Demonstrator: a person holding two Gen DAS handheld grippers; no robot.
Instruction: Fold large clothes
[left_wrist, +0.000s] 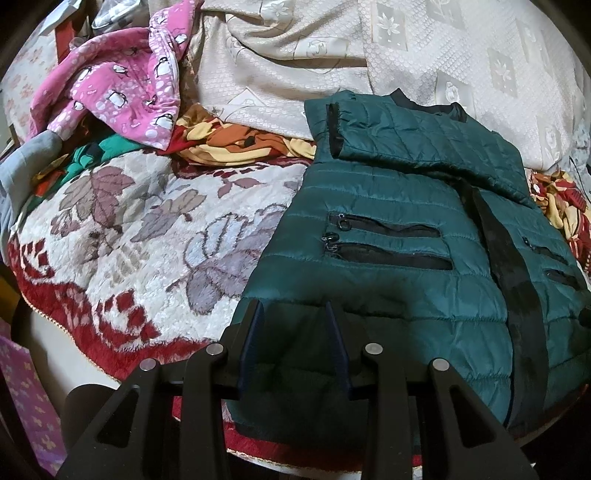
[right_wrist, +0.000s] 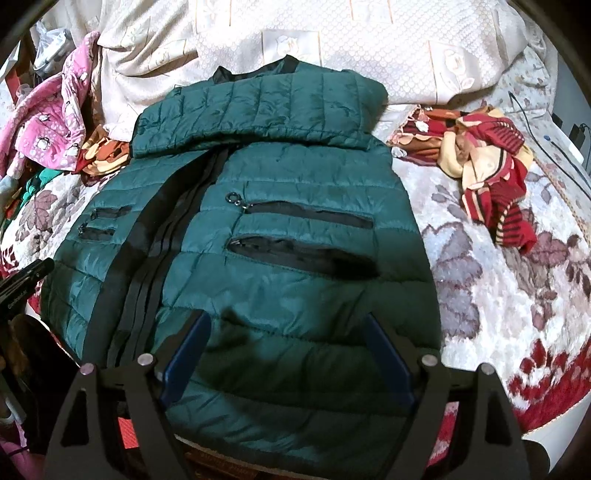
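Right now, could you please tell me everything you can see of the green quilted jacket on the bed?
The green quilted jacket is dark teal, shiny and puffy, with black trim and a black zip down the front. It lies flat, front up, on the floral blanket, collar toward the pale bedcover. Both sleeves are folded across the chest. Four zipped pockets show, two on each side. Its hem lies nearest both cameras; whether either gripper touches it is unclear.

A: How many jackets?
B: One green jacket (right_wrist: 258, 229), with four zip pockets, two on each front.
A: Other clothes?
B: One pink penguin garment (left_wrist: 122, 85), one red striped garment (right_wrist: 491, 177), plus a heap I can't count.
A: Grippers?
B: Two: left gripper (left_wrist: 293, 314), right gripper (right_wrist: 286, 325).
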